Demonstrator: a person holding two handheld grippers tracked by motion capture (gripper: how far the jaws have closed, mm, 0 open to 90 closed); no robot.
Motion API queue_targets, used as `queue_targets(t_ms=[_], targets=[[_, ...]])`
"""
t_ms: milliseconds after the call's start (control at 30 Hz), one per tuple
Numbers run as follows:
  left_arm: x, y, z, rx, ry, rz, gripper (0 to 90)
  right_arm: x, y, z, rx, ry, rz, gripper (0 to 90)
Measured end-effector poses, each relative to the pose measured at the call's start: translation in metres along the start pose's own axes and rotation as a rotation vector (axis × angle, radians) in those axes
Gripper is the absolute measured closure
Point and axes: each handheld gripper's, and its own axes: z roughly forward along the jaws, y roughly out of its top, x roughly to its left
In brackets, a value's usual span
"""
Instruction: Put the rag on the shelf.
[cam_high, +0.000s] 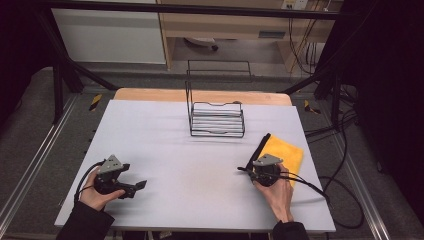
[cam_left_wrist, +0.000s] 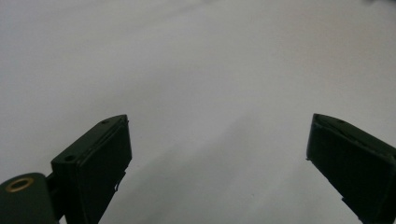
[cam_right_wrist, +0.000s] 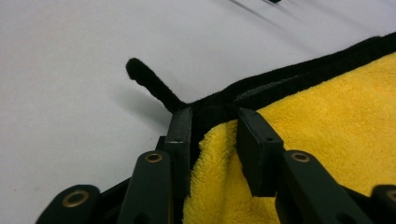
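The yellow cloth (cam_right_wrist: 327, 135), edged in black, lies flat on the white desk (cam_high: 200, 165) at its right side, and its near-left edge runs up between the fingers (cam_right_wrist: 180, 135) of the right gripper (cam_high: 254, 161). The two pads stand close on either side of a raised fold of cloth, pinching it. Ahead of those fingers a black loop (cam_right_wrist: 147, 81) sticks out from the hem. Farther beyond, a black wire rack (cam_high: 216, 117) stands on the desk. Well off to the left, the left gripper (cam_high: 141, 185) rests low, its fingers (cam_left_wrist: 100, 163) spread wide over bare desk. Grey floor, dark frame posts and cables surround the desk. No writing is legible.
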Motion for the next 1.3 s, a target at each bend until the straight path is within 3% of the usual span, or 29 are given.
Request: queue_targets(t_ms=[133, 367, 467, 533, 567, 600, 733, 1300], targets=[[0.001, 0.000, 0.000, 0.000, 0.002, -0.002, 6.6, -0.001, 0.001, -0.001, -0.004, 0.010, 0.031, 77.9], [0.001, 0.000, 0.000, 0.002, 0.004, 0.000, 6.8, -0.004, 0.003, -0.002, -0.012, 0.028, 0.076, 81.6], [0.001, 0.000, 0.000, 0.002, 0.003, 0.000, 6.8, -0.004, 0.002, -0.003, -0.019, 0.032, 0.064, 78.9], [0.000, 0.000, 0.001, 0.006, 0.003, 0.005, 6.8, -0.004, 0.001, -0.004, -0.013, 0.040, 0.051, 68.9], [0.000, 0.000, 0.001, 0.006, 0.003, 0.005, 6.8, -0.004, 0.001, -0.004, -0.013, 0.040, 0.051, 68.9], [-0.001, 0.000, 0.001, 0.009, 0.002, 0.008, 6.8, -0.001, -0.001, -0.006, -0.001, 0.038, 0.036, 61.5], [-0.001, 0.000, 0.001, 0.007, 0.002, 0.009, 6.8, 0.002, -0.005, -0.011, 0.011, 0.015, 0.012, 57.8], [-0.001, -0.001, 0.001, 0.008, 0.002, 0.007, 7.0, 0.010, -0.007, -0.011, 0.044, -0.024, -0.063, 57.4]])
